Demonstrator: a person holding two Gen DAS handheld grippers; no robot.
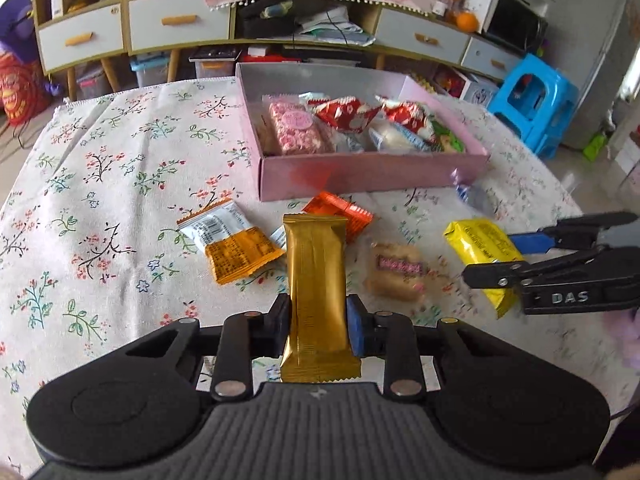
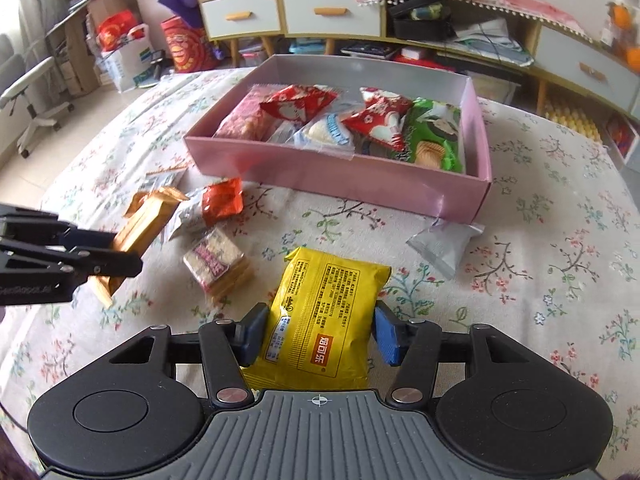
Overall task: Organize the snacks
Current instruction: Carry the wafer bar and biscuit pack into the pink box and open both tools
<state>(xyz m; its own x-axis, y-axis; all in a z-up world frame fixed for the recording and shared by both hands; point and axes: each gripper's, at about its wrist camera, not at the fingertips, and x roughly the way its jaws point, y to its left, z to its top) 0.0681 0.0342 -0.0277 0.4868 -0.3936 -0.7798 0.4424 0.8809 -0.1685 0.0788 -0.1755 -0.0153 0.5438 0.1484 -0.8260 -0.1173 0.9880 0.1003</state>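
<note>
Snacks are partly sorted: the pink box (image 2: pixel 476 148) at the far side of the floral tablecloth (image 1: pixel 100 168) already holds several packets, red, green, white and pink ones among them. The left gripper (image 1: pixel 318 320) is clamped on a gold bar (image 1: pixel 316 280); the right gripper (image 2: pixel 318 334) grasps a yellow packet (image 2: pixel 320 312). Neither is boxed yet. Still loose on the cloth: an orange-and-white packet (image 1: pixel 232 240), a red-orange packet (image 1: pixel 344 214), a clear-wrapped biscuit pack (image 1: pixel 396 272) and a silver packet (image 2: pixel 442 244).
</note>
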